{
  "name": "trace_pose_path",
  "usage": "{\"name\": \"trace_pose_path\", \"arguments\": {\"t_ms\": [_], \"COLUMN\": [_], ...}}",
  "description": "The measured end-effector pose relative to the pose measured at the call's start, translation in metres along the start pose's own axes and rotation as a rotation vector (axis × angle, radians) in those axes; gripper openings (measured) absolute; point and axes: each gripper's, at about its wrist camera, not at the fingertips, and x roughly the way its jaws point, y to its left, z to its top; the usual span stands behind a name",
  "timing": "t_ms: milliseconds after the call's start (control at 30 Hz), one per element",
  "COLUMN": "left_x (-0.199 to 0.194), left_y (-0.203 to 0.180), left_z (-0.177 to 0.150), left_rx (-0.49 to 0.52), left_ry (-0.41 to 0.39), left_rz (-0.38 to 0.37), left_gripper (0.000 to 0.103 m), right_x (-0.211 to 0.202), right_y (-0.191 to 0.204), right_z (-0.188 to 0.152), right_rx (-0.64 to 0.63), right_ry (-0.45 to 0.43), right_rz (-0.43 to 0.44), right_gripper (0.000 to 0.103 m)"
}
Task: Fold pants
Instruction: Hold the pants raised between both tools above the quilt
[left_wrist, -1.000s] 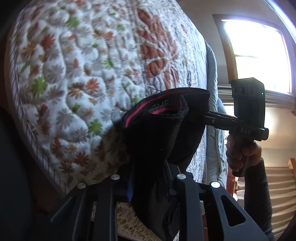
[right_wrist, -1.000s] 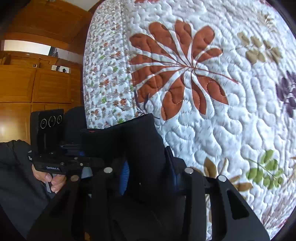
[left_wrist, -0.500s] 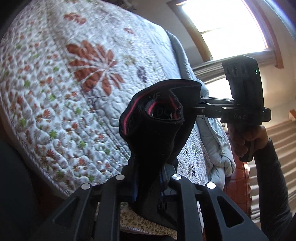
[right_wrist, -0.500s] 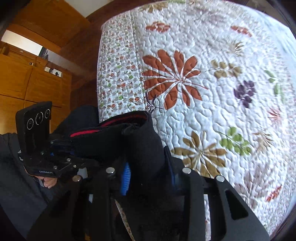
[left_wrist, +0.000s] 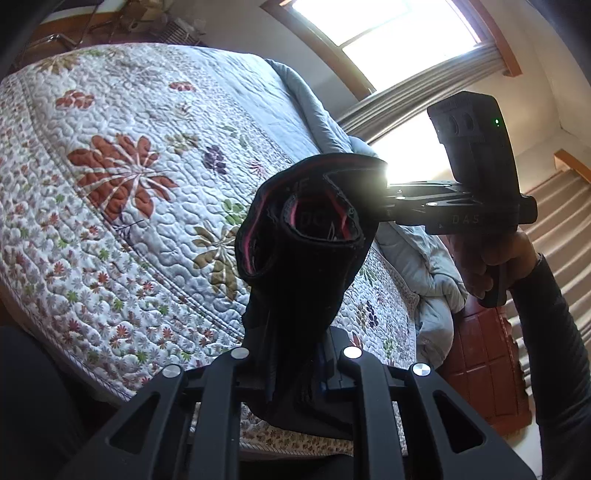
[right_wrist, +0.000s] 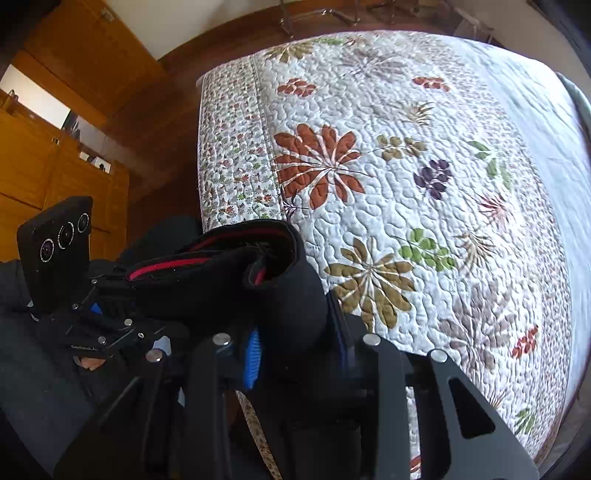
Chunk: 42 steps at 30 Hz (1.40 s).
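The black pants (left_wrist: 306, 258) hang in the air above the quilt, bunched between my two tongs. Their waistband, with its red stripe (right_wrist: 166, 264), gapes open like a tube, and the cloth below it drops down past the near edge of the bed. None of what I can see of the pants touches the quilt.

My left gripper (left_wrist: 295, 373) is clamped on a thin fold of the pants, the two fingers drawn close together with the dark cloth pinched between them. My right gripper (right_wrist: 295, 354) is clamped on a thicker wad of the same waistband; its blue pads (right_wrist: 252, 360) press on the cloth from both sides. From the left camera I see the right gripper holding the far side of the waistband, my hand (left_wrist: 491, 266) wrapped round its handle and a dark sleeve (left_wrist: 554, 332) behind it.

Under the pants lies the floral quilt (right_wrist: 424, 155), white with stitched leaves; a big rust-red leaf (right_wrist: 317, 162) sits beyond the pants. On the far side of the quilt a pale grey duvet (left_wrist: 417, 258) is rumpled along the bed's edge. Past that stands a bright window (left_wrist: 388, 33). On the opposite side of the bed are wooden cabinets (right_wrist: 55, 155).
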Motion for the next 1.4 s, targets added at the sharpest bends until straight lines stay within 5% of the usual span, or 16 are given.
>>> {"name": "trace_pose_path", "arguments": {"t_ms": [1400], "left_x": [-0.003], "left_y": [-0.159], "left_z": [-0.047], "left_rx": [0.424], "left_ry": [0.044], "left_rz": [-0.073], "left_gripper": [0.016], "right_x": [-0.120], "right_y": [0.025], "right_z": [-0.168], "right_rx": [0.144], "right_ry": [-0.261], "right_rz": [-0.207], "right_gripper": [0.027]}}
